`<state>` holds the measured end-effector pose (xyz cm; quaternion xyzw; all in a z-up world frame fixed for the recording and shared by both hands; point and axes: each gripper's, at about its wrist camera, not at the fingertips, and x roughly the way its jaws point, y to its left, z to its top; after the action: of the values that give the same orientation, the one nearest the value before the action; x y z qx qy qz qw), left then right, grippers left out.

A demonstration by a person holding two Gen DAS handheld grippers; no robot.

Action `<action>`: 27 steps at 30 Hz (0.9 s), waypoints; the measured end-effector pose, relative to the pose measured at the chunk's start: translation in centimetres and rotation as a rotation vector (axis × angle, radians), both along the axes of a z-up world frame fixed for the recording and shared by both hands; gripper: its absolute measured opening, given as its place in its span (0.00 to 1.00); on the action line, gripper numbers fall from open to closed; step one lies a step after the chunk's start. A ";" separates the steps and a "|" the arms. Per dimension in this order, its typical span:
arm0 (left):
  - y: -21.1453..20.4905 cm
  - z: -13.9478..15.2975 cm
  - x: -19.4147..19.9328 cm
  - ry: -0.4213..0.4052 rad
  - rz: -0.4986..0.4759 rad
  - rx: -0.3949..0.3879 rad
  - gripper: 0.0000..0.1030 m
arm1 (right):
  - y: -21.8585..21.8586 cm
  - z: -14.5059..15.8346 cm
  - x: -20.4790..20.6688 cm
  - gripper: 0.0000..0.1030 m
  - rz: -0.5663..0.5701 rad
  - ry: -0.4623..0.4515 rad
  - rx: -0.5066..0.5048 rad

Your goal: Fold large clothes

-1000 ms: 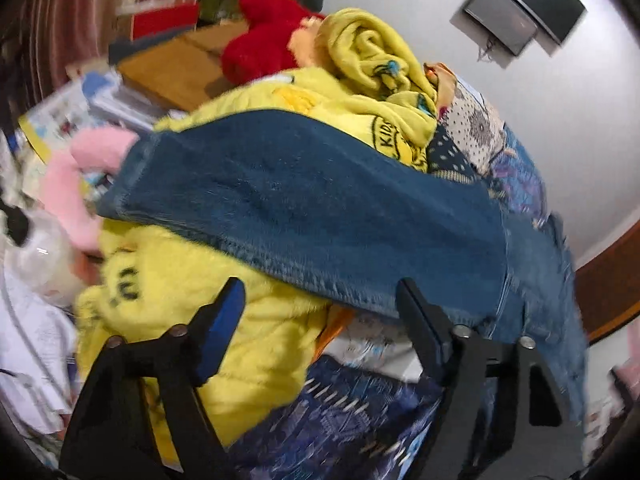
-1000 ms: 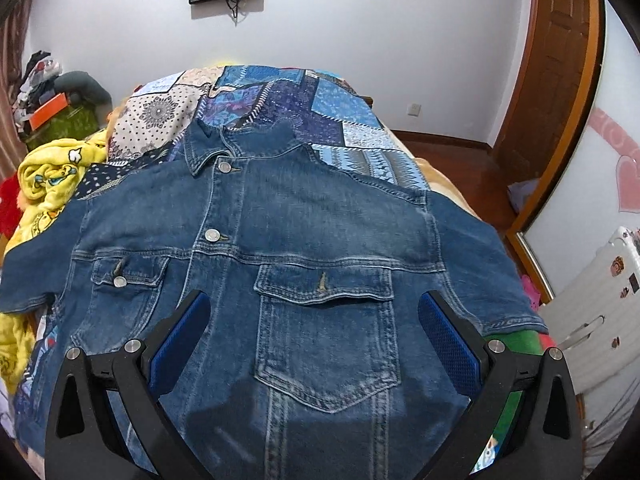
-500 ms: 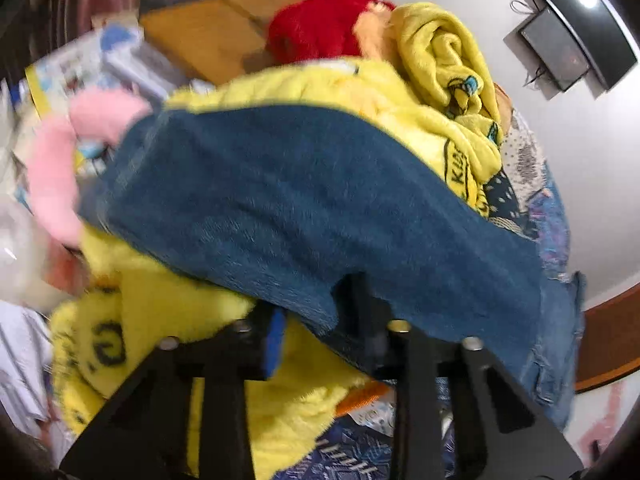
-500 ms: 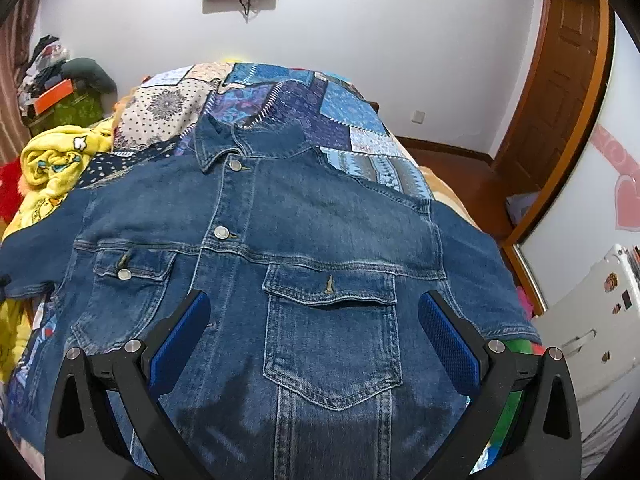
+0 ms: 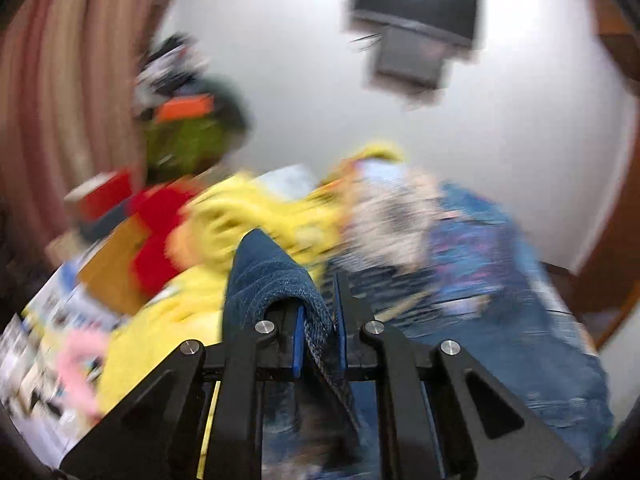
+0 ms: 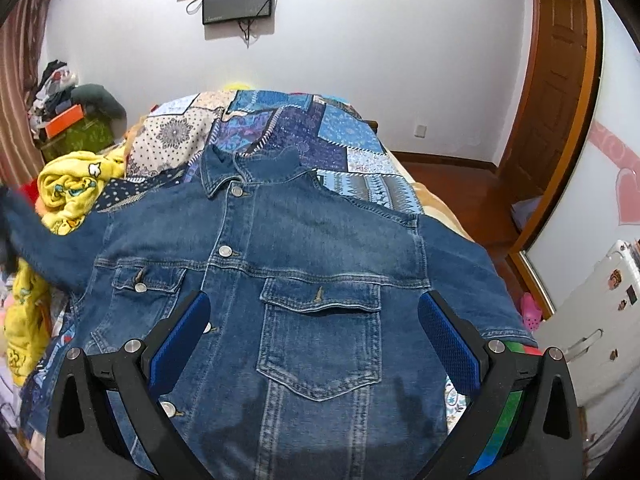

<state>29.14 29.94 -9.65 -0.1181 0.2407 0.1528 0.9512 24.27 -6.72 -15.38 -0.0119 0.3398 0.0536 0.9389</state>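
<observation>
On the bed's patchwork quilt lies the denim jacket, front up, buttoned, collar far. Left gripper jaws pinch its sleeve; right gripper hovers above, jaws wide, holding nothing.

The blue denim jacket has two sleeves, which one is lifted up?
The left sleeve, pinched in the left gripper; the right sleeve lies flat.
</observation>
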 end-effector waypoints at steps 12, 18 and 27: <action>-21.0 -8.3 7.8 0.272 -0.460 -0.009 0.10 | -5.8 -0.7 -0.8 1.00 0.026 -0.004 0.106; -25.7 -17.1 7.2 0.565 -0.591 -0.094 0.13 | -8.5 -1.4 -0.7 1.00 0.011 0.027 0.176; -20.8 -13.5 4.2 0.468 -0.541 -0.232 0.56 | -9.7 -1.5 -0.5 1.00 -0.013 0.056 0.257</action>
<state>33.37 9.16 -23.18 -0.1189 0.4896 -0.1095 0.8568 23.80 -16.43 -16.85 0.1122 0.3562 0.0910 0.9232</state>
